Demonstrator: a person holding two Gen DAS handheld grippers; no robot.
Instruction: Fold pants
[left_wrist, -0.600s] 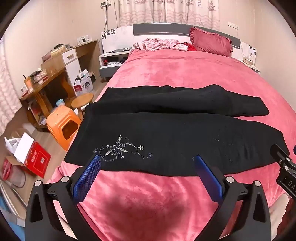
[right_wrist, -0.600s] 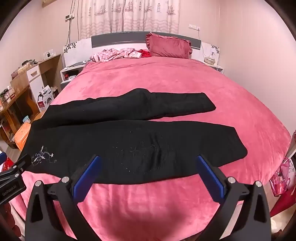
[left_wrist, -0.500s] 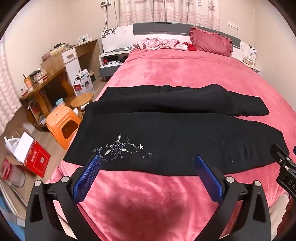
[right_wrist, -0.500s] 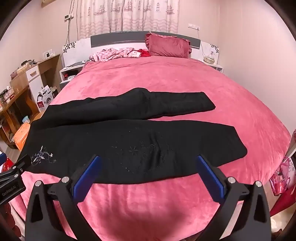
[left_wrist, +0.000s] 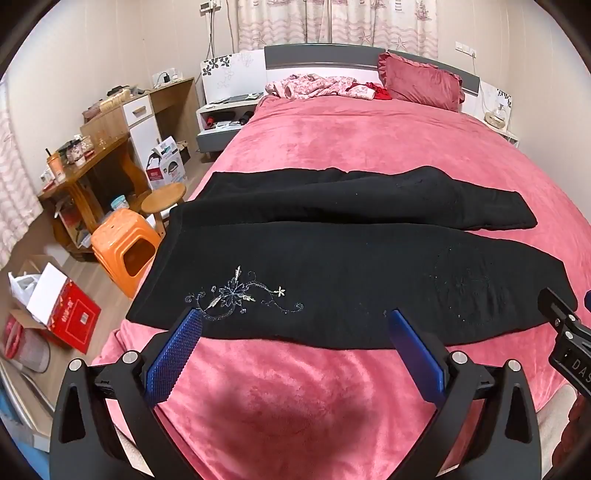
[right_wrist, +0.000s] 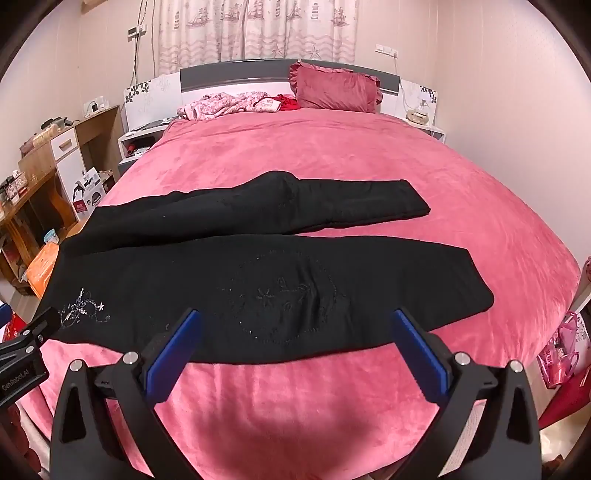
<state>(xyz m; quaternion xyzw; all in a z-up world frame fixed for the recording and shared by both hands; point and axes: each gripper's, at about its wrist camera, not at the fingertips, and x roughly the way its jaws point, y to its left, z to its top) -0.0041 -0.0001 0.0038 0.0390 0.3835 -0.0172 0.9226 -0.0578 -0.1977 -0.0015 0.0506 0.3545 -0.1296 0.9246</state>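
Left wrist view: black pants (left_wrist: 332, 266) spread flat across pink bed cover (left_wrist: 369, 140), waist end twd left edge of bed, legs running right. Near leg w/ silver flower embroidery (left_wrist: 240, 295) close to waist; far leg lying parallel behind, narrow strip of pink showing btwn the two at right end. Left gripper (left_wrist: 293, 319) wide open, nothing held, blue pads (left_wrist: 173, 354) hovering over near hem edge of pants, left tip over fabric just below embroidery, right tip at pants' near edge. Part of right gripper (left_wrist: 565, 339) visible at right edge, by cuff end of near leg. Off bed, left side: orange stool (left_wrist: 123, 247), round wooden stool (left_wrist: 164, 194), wooden desk (left_wrist: 92, 155) w/ clutter, red box (left_wrist: 66, 314) on floor. At headboard: red pillow (left_wrist: 421, 85), pink patterned clothing (left_wrist: 314, 85).

Right wrist view: same pants (right_wrist: 258, 288) on bed cover (right_wrist: 332, 155), near leg w/ faint dark circular embroidery (right_wrist: 288, 295) directly ahead of right gripper (right_wrist: 295, 321). Jaws wide apart, empty; blue pads (right_wrist: 421, 354) above near edge of pants, both tips over black fabric. Far leg bunched slightly mid-length, cuff ending short of near leg's cuff. Silver embroidery (right_wrist: 83, 310) at far left, next to left gripper (right_wrist: 26, 350) body peeking in at frame edge. Pillow (right_wrist: 336, 90) and clothing (right_wrist: 229, 103) at head of bed; pink bag (right_wrist: 565, 347) off bed at right.
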